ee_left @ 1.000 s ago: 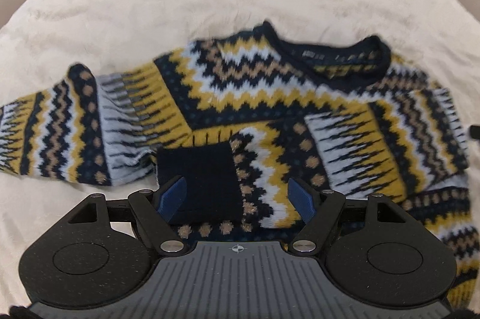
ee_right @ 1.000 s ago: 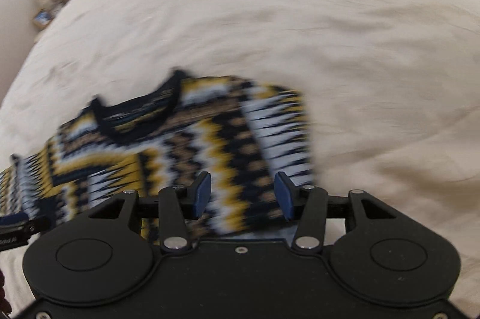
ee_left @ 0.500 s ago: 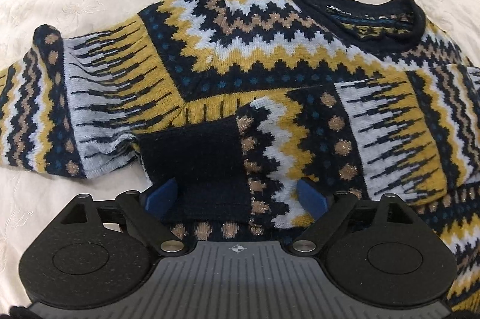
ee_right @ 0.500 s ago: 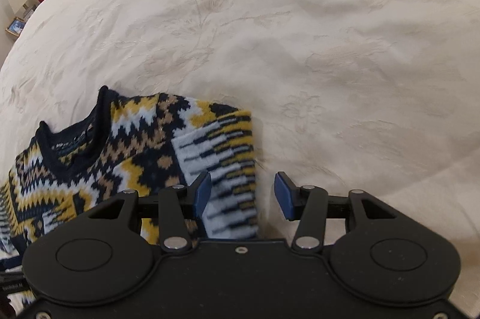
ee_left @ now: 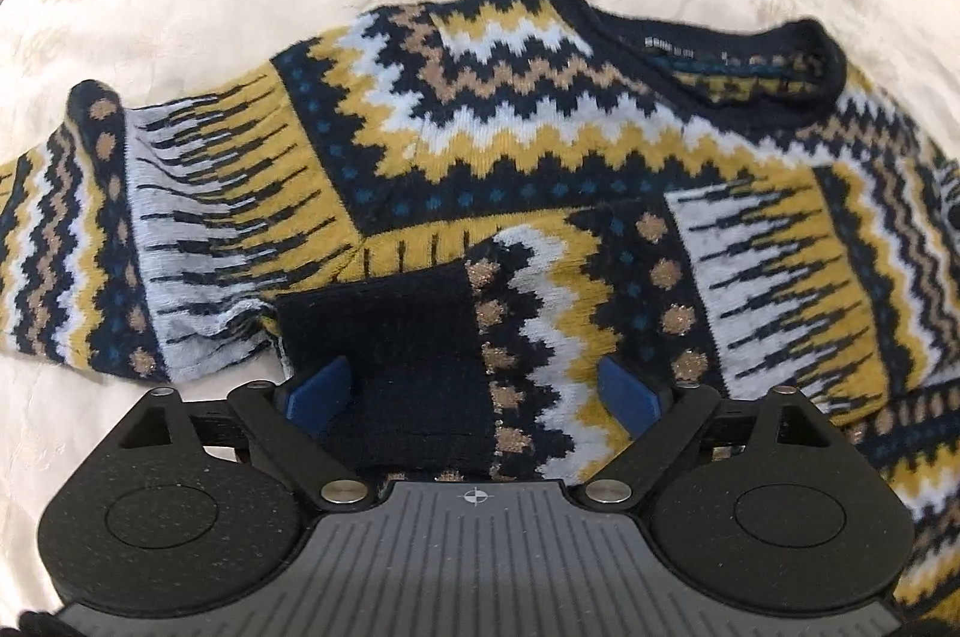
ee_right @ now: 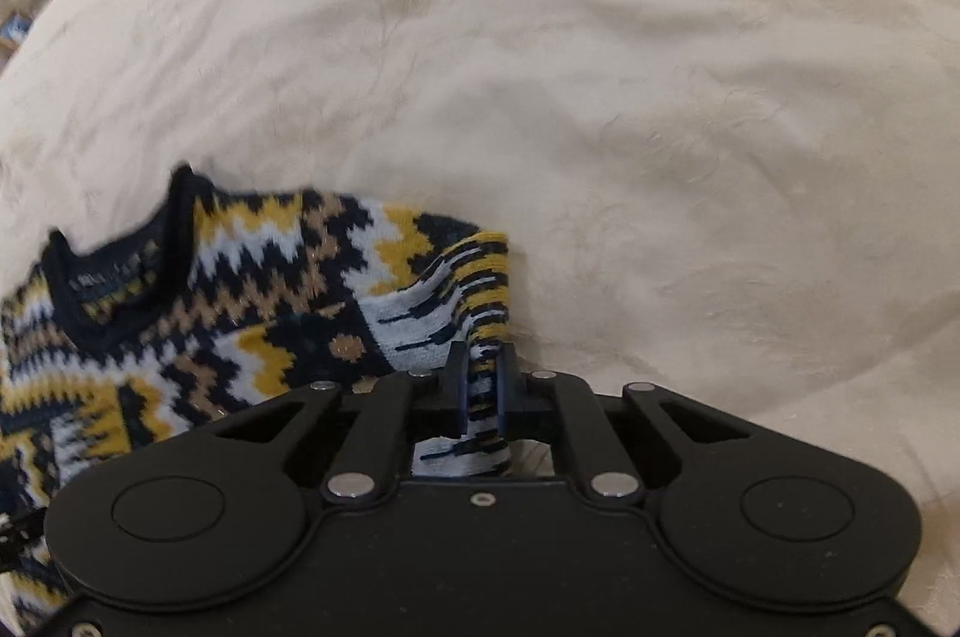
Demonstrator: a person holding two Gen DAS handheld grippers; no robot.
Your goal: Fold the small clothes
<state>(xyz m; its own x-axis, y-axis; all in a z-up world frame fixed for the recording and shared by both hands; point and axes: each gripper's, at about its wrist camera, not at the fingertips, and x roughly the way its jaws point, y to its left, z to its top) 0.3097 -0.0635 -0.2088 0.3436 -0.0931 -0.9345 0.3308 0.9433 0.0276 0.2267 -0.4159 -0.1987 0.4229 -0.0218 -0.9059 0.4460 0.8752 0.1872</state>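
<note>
On the cream bedspread (ee_right: 600,67) lies the soft, floppy sweater (ee_left: 510,145), best taken by folded edges: the right gripper (ee_right: 483,385) pinches one, while the left gripper (ee_left: 474,388) is opening around the dark cuff (ee_left: 384,331).

The left tool (ee_left: 475,388) has a grey ribbed body with a small crosshair mark at its front edge, two speckled black round housings with a faint ring on each, black link arms with silver pivot screws, and blue pads (ee_left: 317,388). The right tool (ee_right: 482,385) is all black, with the same round housings, silver screws and blue-faced fingers.
</note>
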